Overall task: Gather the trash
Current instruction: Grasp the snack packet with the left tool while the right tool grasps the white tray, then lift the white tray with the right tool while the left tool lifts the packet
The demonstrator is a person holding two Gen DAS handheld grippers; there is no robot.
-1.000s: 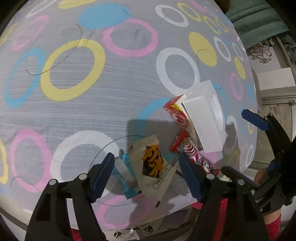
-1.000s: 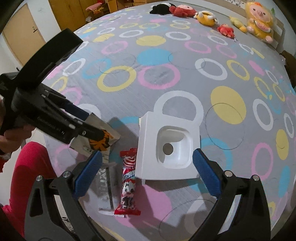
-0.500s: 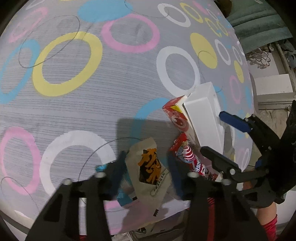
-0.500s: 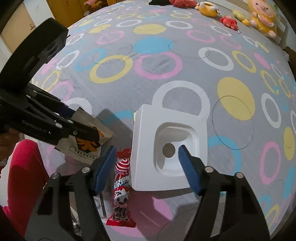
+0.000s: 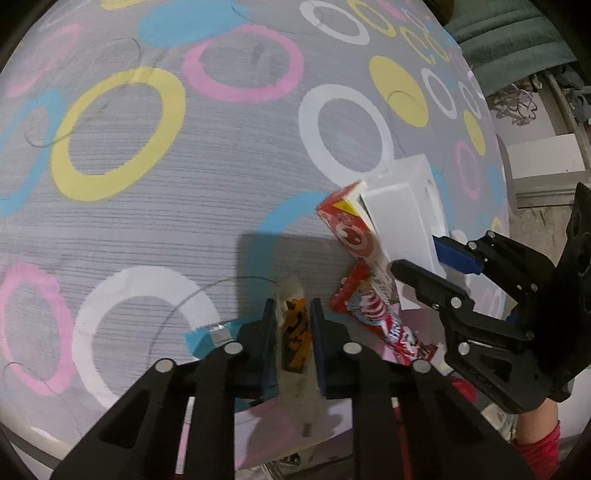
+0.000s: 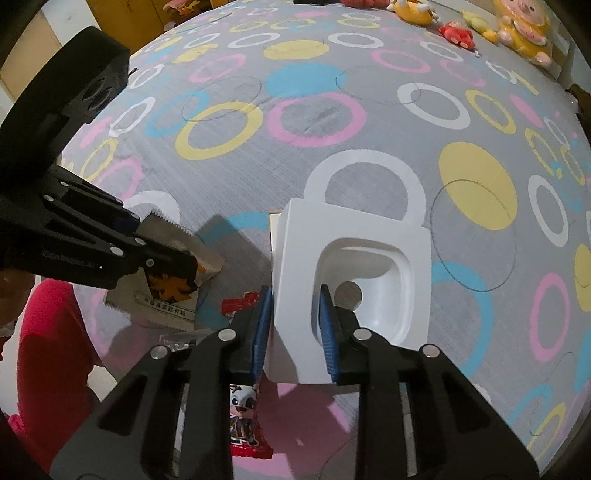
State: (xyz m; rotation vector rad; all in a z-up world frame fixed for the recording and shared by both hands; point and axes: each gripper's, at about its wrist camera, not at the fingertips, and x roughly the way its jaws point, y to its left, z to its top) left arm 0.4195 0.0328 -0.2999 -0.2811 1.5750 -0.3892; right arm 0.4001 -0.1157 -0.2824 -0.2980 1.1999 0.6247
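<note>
Trash lies clustered at the near edge of the surface (image 5: pixel 155 206), whose grey cloth is printed with coloured rings. From the left wrist view, the left claw (image 5: pixel 293 332) is pinched on a tan sachet (image 5: pixel 294 334) with an orange-and-black print; the sachet is folded narrow between the blue pads, its long axis running straight away from the camera. Just to the right lies a red candy wrapper (image 5: pixel 373 314), slanting from upper left to lower right, with lettering too blurred to read. Beside that, a red carton (image 5: pixel 352 232) points along the same slant, touching the side of a white moulded tray (image 5: pixel 402 218) — the right claw (image 5: pixel 424 258) grips that tray at its near end. A blue scrap (image 5: pixel 201 338) rests on the cloth left of the left claw.

From the right wrist view, the right claw (image 6: pixel 295 325) is pressed on the tray's (image 6: pixel 354 258) near left wall, one pad outside and one inside the round-cornered hollow; the tray's long axis points away from the camera, and a round hole shows in its floor. The left claw (image 6: pixel 184 267) reaches in from the left, clamped on the sachet (image 6: pixel 166 291), which carries a white strip of small characters I cannot read. The candy wrapper (image 6: pixel 243 413) lies below the claw, showing a cartoon face, long axis toward the camera. Plush toys (image 6: pixel 517 29) sit at the far edge.
</note>
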